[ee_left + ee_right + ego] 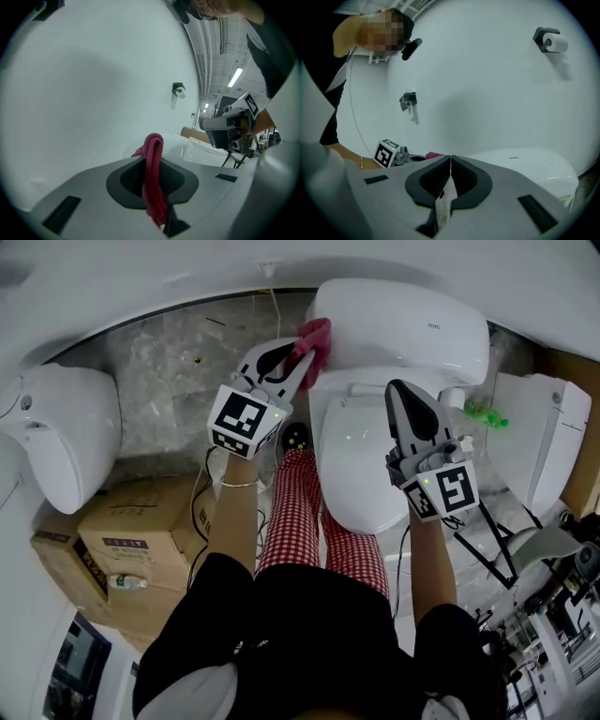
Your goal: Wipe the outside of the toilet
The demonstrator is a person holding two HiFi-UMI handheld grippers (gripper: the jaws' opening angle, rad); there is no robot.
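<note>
Grey marbled floor (159,381) and a plain white wall surrounded the toilet (361,442), which stood just beyond the person's red-checked trouser legs (291,512). On the person's left, the left gripper (302,360) was clenched on a red cloth (317,337). A narrow fold of it was pinched between the jaws and the rest bunched out past the tips. Just ahead of those tips sat the left corner of the tank (403,329), with the cloth at or very near it, though actual contact could not be made out. The right gripper (401,390) hovered with the closed lid directly beneath it and its jaws pressed together at the tips. A pale sliver showed in the slot lower down, and I could not tell whether it was a scrap or only the surface behind. The main risk looked to be the thin pinch: dragging the cloth along the tank could pull the fold free. If the bunch slid aside, bare jaw tips might scrape the porcelain. The idle right gripper, so low over the lid, might also knock it.
</note>
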